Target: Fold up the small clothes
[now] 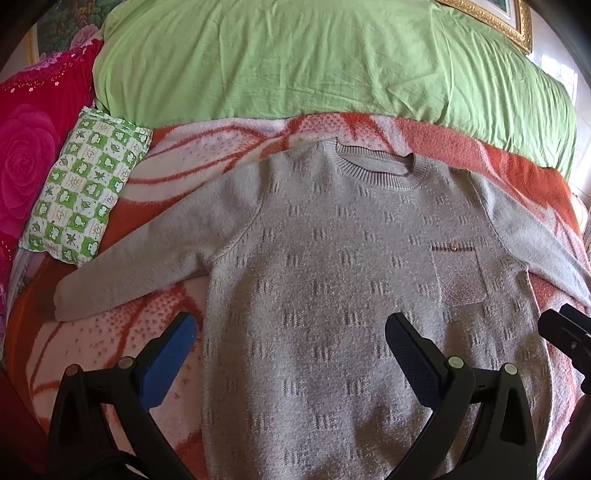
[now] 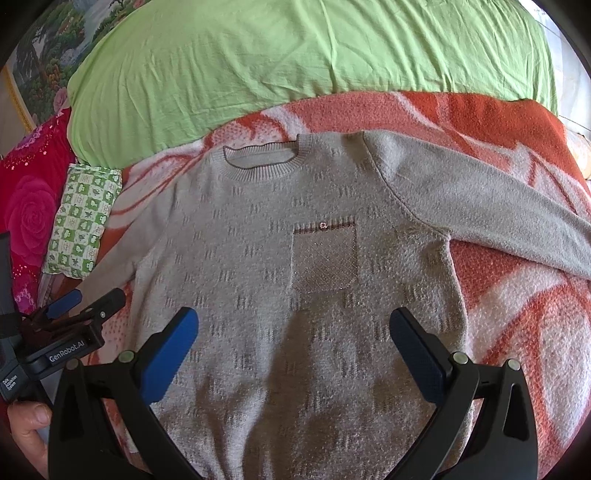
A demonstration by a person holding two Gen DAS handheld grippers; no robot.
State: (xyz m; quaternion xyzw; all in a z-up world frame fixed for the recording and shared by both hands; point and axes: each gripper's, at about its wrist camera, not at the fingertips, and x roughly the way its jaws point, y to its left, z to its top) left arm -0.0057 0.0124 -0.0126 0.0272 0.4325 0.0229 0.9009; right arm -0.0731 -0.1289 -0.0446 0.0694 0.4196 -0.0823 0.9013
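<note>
A grey knitted sweater [image 1: 332,258] lies flat and face up on an orange and white blanket [image 1: 207,158], collar away from me, both sleeves spread out. It has a chest pocket [image 1: 460,277]. My left gripper [image 1: 291,332] is open and empty, hovering over the sweater's lower left side. My right gripper [image 2: 293,328] is open and empty above the sweater [image 2: 295,258] below the pocket [image 2: 325,258]. The left gripper also shows at the left edge of the right wrist view [image 2: 77,299], open, held by a hand.
A green quilt [image 1: 295,55] is piled at the far side. A green and white patterned pillow [image 1: 85,192] and a red floral cushion [image 1: 26,155] lie at the left. A gold picture frame [image 1: 517,22] stands at the back right.
</note>
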